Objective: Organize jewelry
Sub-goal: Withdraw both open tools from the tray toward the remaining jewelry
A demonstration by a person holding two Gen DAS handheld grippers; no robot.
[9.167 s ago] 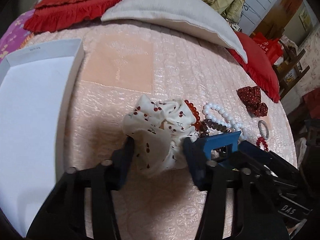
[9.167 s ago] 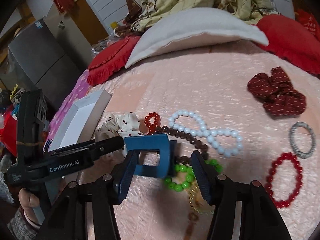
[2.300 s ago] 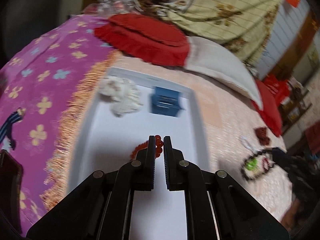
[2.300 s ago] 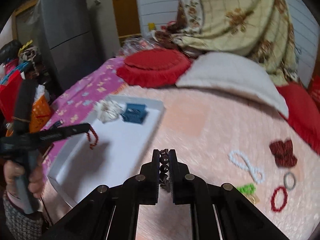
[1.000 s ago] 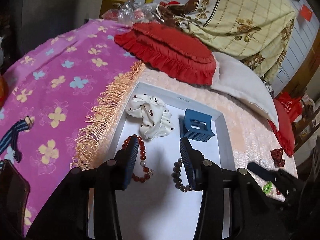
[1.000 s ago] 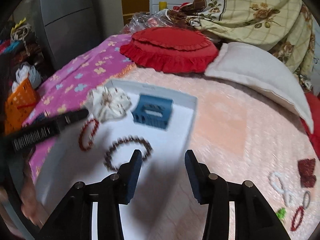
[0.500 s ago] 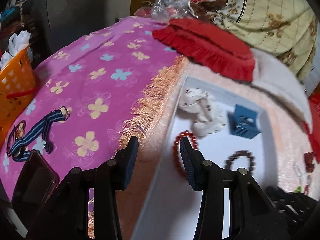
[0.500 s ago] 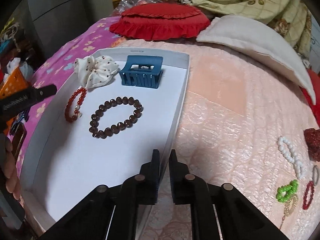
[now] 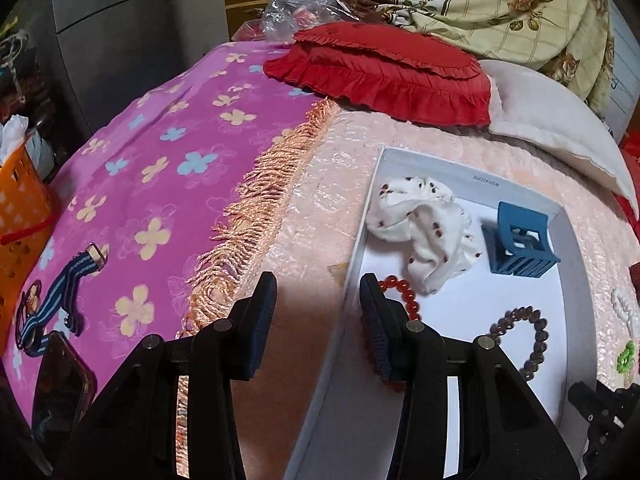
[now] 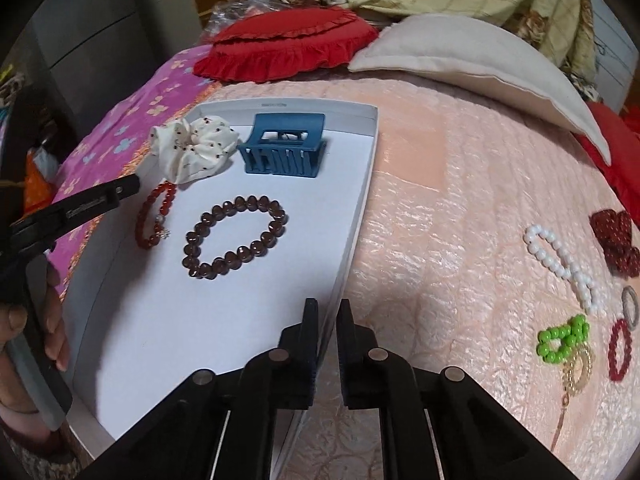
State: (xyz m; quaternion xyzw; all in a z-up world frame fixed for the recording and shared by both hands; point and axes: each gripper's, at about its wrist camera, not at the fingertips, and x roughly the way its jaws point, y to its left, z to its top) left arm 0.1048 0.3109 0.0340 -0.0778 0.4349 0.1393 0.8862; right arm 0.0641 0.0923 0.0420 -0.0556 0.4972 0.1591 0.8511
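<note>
A white tray point(image 10: 360, 200) lies on the pink bedspread and holds a cherry-print scrunchie point(image 10: 192, 148), a blue hair claw point(image 10: 282, 152), a red bead bracelet point(image 10: 154, 216) and a brown bead bracelet point(image 10: 236, 236). My right gripper point(image 10: 328, 316) is nearly shut with the tray's right wall between its fingers. My left gripper point(image 9: 316, 300) is open and empty at the tray's left wall point(image 9: 356, 256). On the bedspread to the right lie a white bead string point(image 10: 560, 256), a green bead bracelet point(image 10: 560, 338), a dark red bracelet point(image 10: 618, 348), a grey ring point(image 10: 631, 300) and a maroon scrunchie point(image 10: 616, 240).
A red frilled cushion point(image 10: 280, 48) and a white pillow point(image 10: 472, 52) lie behind the tray. A magenta flowered blanket point(image 9: 152, 184) covers the bed's left side, with a phone point(image 9: 60, 384) on it. An orange basket point(image 9: 20, 232) stands at far left.
Both grippers let go of their bracelets in the tray about a second ago. My right gripper has since closed at the tray's right wall. My left gripper has swung left over the tray's left wall.
</note>
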